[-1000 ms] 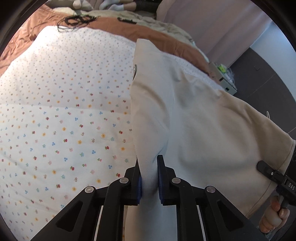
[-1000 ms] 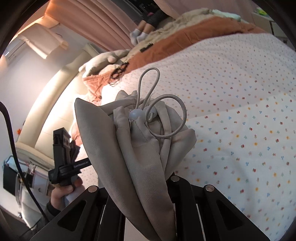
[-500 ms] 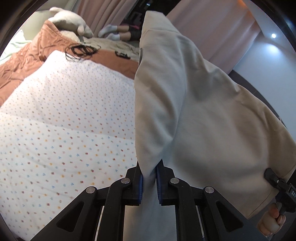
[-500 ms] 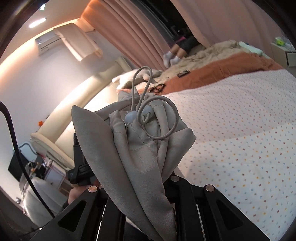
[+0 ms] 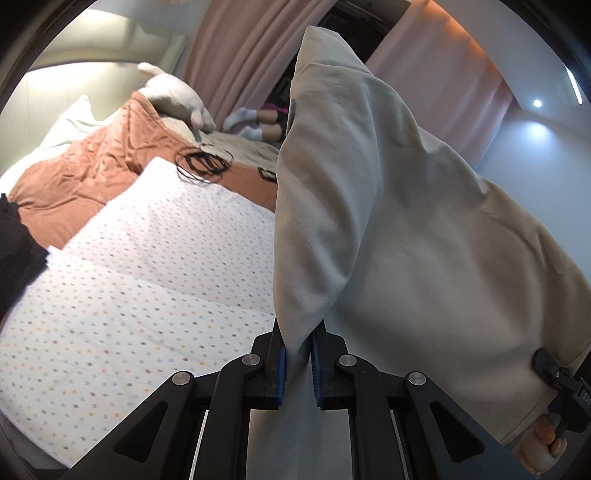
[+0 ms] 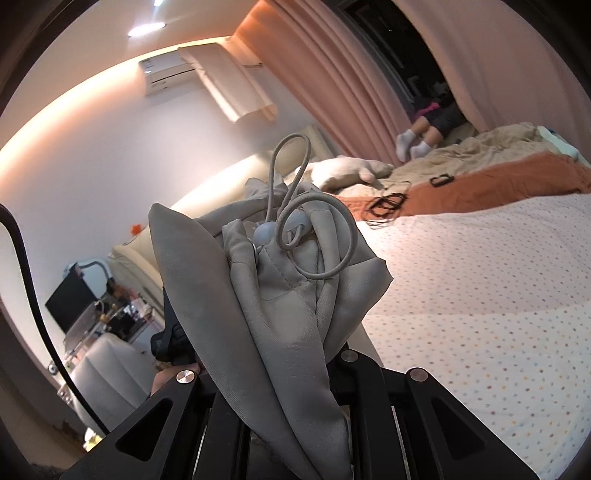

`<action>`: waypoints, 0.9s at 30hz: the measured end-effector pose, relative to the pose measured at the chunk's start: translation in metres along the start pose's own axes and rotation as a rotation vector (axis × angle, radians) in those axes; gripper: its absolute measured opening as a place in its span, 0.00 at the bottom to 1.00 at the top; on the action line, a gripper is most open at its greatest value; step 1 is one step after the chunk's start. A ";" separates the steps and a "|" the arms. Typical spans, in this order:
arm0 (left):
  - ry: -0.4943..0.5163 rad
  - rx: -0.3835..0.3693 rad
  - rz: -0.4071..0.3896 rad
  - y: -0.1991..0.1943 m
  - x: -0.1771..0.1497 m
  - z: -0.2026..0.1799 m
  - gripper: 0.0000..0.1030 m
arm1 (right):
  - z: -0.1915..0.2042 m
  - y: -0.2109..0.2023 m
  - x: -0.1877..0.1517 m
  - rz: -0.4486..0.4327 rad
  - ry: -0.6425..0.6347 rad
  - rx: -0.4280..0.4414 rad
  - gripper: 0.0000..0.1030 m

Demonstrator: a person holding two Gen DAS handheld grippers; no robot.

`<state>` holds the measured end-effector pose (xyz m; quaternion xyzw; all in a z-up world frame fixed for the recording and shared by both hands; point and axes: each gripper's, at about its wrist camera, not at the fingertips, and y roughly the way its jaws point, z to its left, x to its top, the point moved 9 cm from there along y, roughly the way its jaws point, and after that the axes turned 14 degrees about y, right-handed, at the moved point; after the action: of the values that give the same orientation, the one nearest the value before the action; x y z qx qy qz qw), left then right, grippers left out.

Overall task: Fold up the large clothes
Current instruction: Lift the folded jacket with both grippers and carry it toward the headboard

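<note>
Your left gripper is clamped on the beige garment – it stretches across to your right gripper, clenched on its bunched drawstring end.

**Warm cove glow, soft focus, fisheye bend**

A warm strip of light runs along the wall above the air conditioner, with a ceiling spot above it glaring white. Left view is cooler; a spot flares right of the curtain. The quilt is motion-blurred. Both frames curve and blacken at the corners.
</note>
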<state>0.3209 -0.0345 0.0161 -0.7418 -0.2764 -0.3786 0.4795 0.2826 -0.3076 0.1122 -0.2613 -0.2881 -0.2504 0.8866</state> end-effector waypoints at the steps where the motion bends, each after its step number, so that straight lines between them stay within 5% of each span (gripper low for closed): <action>1: -0.004 0.005 -0.008 -0.009 0.001 0.006 0.11 | 0.011 0.003 -0.003 0.007 -0.010 0.011 0.11; 15: -0.068 0.098 -0.087 -0.089 0.019 0.116 0.10 | 0.115 0.085 -0.035 0.103 -0.099 0.115 0.11; 27: -0.144 0.181 -0.155 -0.137 0.038 0.236 0.10 | 0.202 0.196 -0.062 0.179 -0.154 0.179 0.11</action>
<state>0.3061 0.2381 0.0563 -0.6972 -0.3997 -0.3336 0.4928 0.2783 -0.0216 0.1507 -0.2245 -0.3521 -0.1227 0.9003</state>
